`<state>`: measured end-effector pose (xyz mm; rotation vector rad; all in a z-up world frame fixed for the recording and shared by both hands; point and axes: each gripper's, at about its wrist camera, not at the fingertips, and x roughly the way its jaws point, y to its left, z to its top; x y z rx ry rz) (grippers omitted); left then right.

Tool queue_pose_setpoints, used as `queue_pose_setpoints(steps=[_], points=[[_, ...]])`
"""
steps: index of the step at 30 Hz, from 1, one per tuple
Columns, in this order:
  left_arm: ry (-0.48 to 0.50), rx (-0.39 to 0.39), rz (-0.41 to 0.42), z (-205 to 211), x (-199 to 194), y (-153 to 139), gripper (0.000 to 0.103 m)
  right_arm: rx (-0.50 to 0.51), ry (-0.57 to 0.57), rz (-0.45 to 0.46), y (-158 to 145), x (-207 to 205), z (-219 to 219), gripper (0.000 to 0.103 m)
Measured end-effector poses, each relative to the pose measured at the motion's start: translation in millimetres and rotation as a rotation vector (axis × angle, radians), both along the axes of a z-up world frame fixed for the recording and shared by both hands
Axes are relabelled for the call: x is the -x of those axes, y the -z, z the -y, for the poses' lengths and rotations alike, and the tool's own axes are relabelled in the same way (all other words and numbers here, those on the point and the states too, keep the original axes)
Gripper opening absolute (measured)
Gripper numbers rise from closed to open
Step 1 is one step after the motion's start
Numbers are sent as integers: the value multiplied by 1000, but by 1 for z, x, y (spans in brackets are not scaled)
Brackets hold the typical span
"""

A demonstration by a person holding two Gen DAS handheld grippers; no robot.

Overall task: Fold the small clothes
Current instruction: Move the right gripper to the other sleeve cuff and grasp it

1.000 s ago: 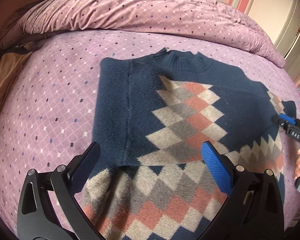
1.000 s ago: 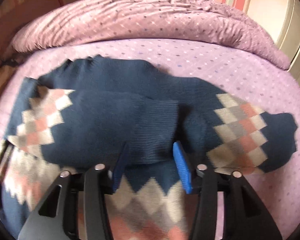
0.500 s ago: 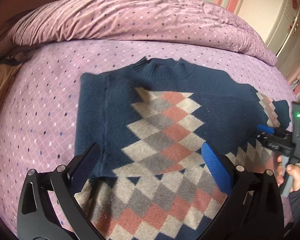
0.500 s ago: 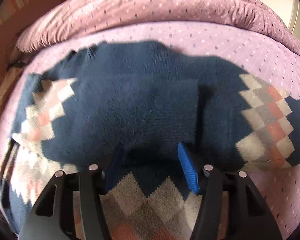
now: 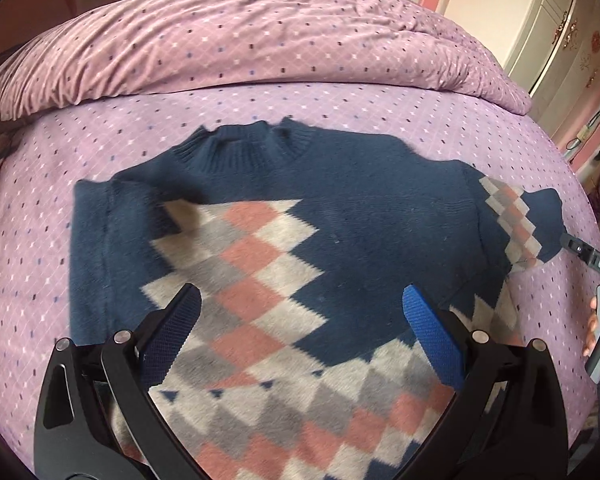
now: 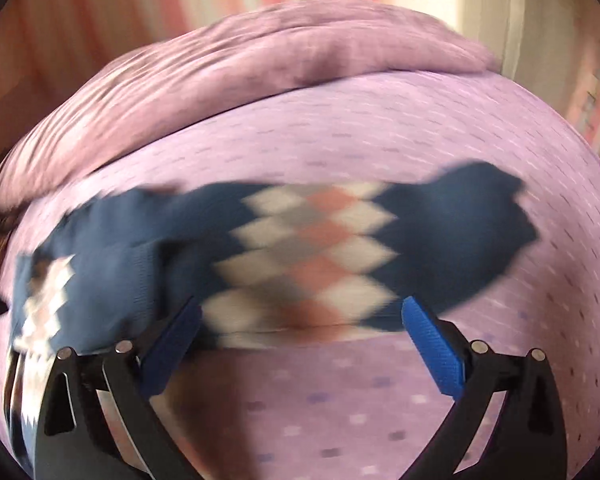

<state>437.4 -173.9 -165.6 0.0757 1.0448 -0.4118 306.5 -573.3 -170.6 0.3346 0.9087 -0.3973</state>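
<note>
The argyle sweater (image 5: 340,248) is lying flat on the bed (image 5: 40,280), one sleeve (image 6: 340,256) sticking out sideways. Both the left claw (image 5: 300,332) and right claw (image 6: 300,340) are hovering released; folding that sleeve inward probably needs pinching its cuff.

Fuzzy knit sweater (image 5: 340,240), matt cotton bedsheet (image 5: 40,280)

1 navy argyle sweater (image 5: 364,216) flat on 1 purple bedsheet (image 5: 40,280); 1 rolled duvet (image 5: 260,32) behind; 2 grippers: left (image 5: 300,320), right (image 6: 300,332).
</note>
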Motion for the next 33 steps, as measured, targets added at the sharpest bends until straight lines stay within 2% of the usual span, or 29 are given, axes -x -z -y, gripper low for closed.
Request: queue_pose_setpoints(steps=[1,6,10,11,12,14,17,21,25,27,28,29,31,33], points=[[4,2,0,4,0,1,100,-16,76,22,6,13,24,101],[26,-12,-11,23,2,10,100,-131,302,75,29,52,104,100],[47,-35,-11,32,3,12,100,-148,384,73,44,64,148,100],[54,-45,-7,34,3,11,100,-154,396,73,48,64,159,97],[57,-51,-3,36,3,11,100,-162,401,76,49,64,163,89],[63,-57,-6,40,2,12,100,-198,405,82,55,62,175,82],[69,-55,-28,47,-1,15,100,-240,409,94,62,60,187,78],[81,-41,-33,57,-5,13,100,-294,384,92,73,52,194,59],[88,-31,-32,66,-10,13,100,-314,382,98,76,49,194,52],[87,-33,-30,70,-13,13,100,-286,373,86,74,45,191,37],[87,-33,-29,72,-14,13,100,-267,366,76,72,43,190,34],[88,-32,-29,73,-16,14,100,-243,357,64,69,40,186,26],[87,-22,-29,75,-18,14,100,-166,342,47,57,36,174,17],[84,-14,-33,76,-20,16,100,-97,324,45,42,35,158,14]])
